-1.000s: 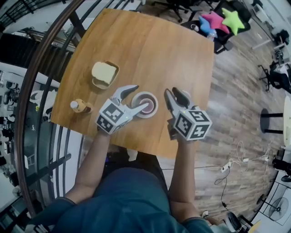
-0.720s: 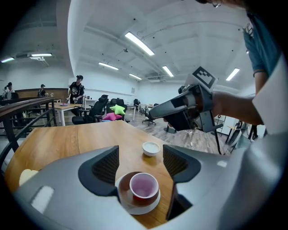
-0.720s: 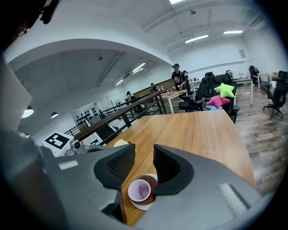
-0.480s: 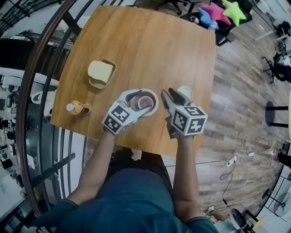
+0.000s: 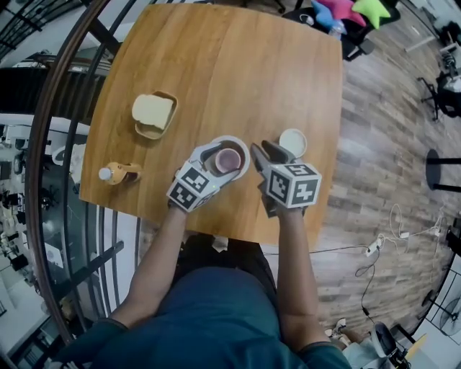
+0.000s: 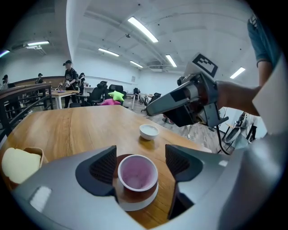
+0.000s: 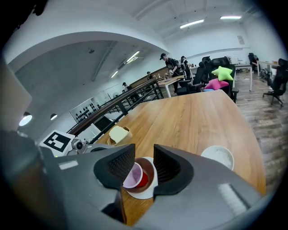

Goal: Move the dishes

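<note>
You stand at a wooden table (image 5: 238, 65) in a big office room with a wood floor. A dark railing runs along one side of the table.

The pink cup (image 5: 229, 159) stands on a round plate (image 5: 243, 146) with a white rim. Both are close to the table edge nearest you.

Your left gripper (image 5: 216, 164) reaches around the pink cup, with one jaw on each side of it. The jaws stand wide and have just been opening. There is a little gap on both sides, so the pads do not touch the pink cup. The cup stands straight up, and it looks empty inside.

Your right gripper (image 5: 268, 153) is just to the right of the pink cup. Its jaws are close together with only a thin gap between them. Nothing is between them. In the right gripper view you can see the pink cup and the plate through that gap, a bit further off.

A small white bowl (image 5: 292, 142) sits to the right of the pink cup, on the far side of your right gripper. It is near the table's right edge.

To the left of the pink cup and further from you is a brown bowl (image 5: 148, 132) with a pale piece of bread (image 5: 153, 112) in it.

A small bottle (image 5: 119, 173) with a white cap is also left of the pink cup, near the table's left edge.

Far past the pink cup, beyond the end of the table, a green star cushion (image 5: 364, 9) rests on a dark chair next to a pink one.
</note>
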Demonstrator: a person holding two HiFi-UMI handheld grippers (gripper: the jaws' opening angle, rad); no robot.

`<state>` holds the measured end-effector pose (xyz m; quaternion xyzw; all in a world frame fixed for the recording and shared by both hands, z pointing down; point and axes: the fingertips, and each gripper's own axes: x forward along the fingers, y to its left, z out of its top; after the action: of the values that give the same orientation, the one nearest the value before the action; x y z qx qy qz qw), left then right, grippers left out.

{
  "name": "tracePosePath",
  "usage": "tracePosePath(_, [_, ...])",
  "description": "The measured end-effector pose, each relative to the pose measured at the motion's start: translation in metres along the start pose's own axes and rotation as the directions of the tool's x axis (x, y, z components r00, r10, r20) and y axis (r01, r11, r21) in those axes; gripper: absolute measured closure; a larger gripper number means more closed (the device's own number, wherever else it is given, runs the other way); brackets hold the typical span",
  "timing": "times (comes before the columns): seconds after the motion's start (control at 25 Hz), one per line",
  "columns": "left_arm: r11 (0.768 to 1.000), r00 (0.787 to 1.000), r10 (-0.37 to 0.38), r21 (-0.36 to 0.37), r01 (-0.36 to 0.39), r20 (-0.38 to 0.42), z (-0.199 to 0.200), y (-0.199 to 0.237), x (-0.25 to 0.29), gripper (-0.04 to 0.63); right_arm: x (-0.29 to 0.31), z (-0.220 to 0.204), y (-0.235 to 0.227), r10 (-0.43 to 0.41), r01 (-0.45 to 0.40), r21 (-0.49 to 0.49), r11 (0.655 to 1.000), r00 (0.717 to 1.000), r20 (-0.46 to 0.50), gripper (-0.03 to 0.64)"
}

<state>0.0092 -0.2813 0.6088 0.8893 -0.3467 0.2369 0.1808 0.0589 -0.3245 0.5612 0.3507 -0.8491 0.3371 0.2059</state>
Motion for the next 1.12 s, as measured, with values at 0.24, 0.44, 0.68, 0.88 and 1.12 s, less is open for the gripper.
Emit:
tracePosePath(0.24, [1.0,0.998,-0.002,0.005,0.002,-0.065,-0.017,-0.007,0.014,0.233,0.011,-0.02,-0.008,0.006,-0.005,0.023,1.0,0.999,-0.048,0.506])
tracePosePath(0.44, [0.999,0.994,0.031,0.025,-0.029,-0.108,-0.032,-0.004,0.022,0.209,0.023,-0.038,-0.013,0.015,-0.012,0.042,0.999,0.996,-0.084,0.506])
tracePosePath(0.68, [0.999,0.989,0.042,0.029,-0.039,-0.14,-0.049,0.001,0.029,0.21,0.04,-0.058,-0.02,0.02,-0.011,0.073,0.997,0.993,-0.118,0.506])
tracePosePath(0.88, [0.999,0.987,0.05,0.028,-0.046,-0.15,-0.057,0.003,0.032,0.219,0.05,-0.07,-0.027,0.018,-0.005,0.099,0.995,0.991,-0.136,0.506])
tracePosePath(1.12, [0.998,0.989,0.051,0.028,-0.048,-0.14,-0.059,0.003,0.032,0.238,0.058,-0.084,-0.03,0.026,-0.006,0.129,0.992,0.988,-0.154,0.508])
